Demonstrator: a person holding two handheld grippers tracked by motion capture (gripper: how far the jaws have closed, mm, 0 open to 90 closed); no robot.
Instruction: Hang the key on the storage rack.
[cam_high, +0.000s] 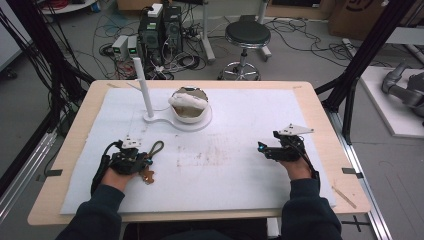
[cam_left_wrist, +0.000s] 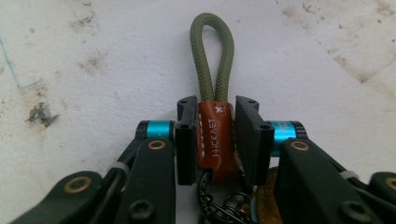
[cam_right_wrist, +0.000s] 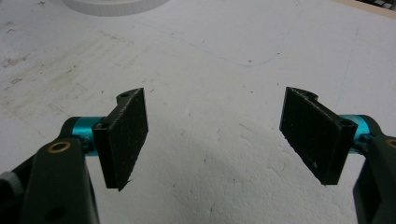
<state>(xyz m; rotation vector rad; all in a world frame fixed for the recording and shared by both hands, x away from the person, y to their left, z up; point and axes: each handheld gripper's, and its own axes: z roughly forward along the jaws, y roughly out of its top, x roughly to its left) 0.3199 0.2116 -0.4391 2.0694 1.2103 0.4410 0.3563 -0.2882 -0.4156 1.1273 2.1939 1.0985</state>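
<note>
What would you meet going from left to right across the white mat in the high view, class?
Left gripper clamped on the keychain → white post → white bowl → right gripper, jaws open.

the right gripper (cam_right_wrist: 215, 135) has its two black jaws spread wide apart, rising from the bottom corners, with nothing between them. each flat pad sits on a turquoise barrel joined to a dark link. under them lies a white mat (cam_right_wrist: 205, 60), scuffed with grey smudges and thin blue pen lines. the curved rim of a white stand base (cam_right_wrist: 116, 5) touches the top edge; a strip of wooden tabletop (cam_right_wrist: 369, 7) shows at the top right corner
</note>
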